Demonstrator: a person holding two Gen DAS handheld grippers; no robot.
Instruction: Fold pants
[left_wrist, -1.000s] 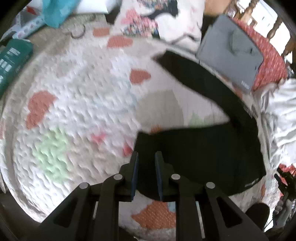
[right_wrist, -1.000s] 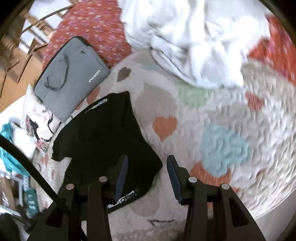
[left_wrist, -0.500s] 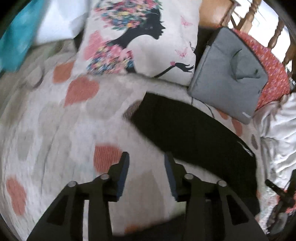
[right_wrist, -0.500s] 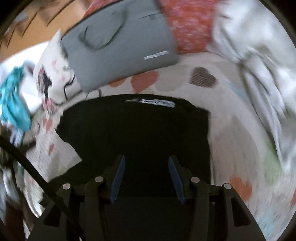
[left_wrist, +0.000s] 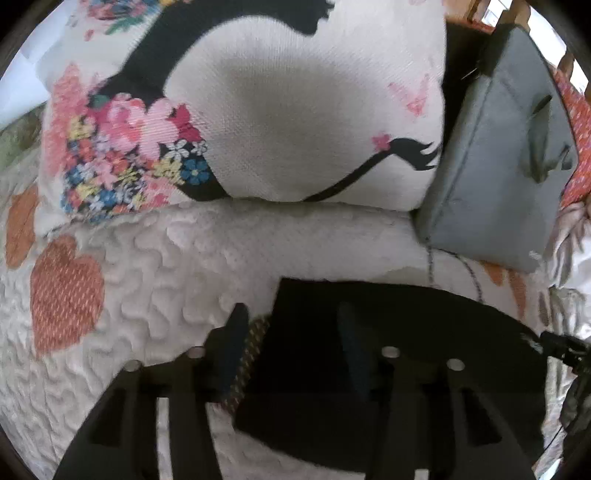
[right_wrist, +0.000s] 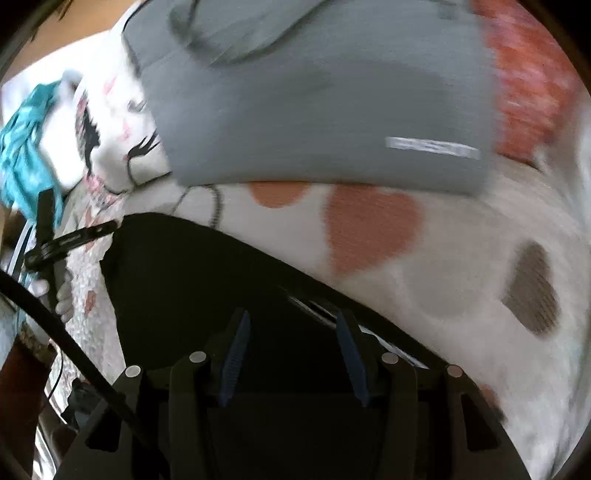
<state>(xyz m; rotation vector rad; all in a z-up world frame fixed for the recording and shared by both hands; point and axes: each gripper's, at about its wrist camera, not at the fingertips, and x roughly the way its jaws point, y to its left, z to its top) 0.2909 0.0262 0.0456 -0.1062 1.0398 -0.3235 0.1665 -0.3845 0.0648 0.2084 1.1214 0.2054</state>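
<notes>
while both jaws gape wide and empty, the pants (left_wrist: 388, 332) lie folded on the quilt (left_wrist: 184, 258) under left gripper (left_wrist: 291, 339) and right gripper (right_wrist: 291, 347); soft, limp cloth, probably best pinched at a hem corner.

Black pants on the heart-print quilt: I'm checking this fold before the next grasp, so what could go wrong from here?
1. Both grippers, left and right, are open over the black pants; closing may pinch quilt too.
2. The grey zippered sleeve and printed white pillow lie just beyond the far edge; pushing forward could bump them.
</notes>
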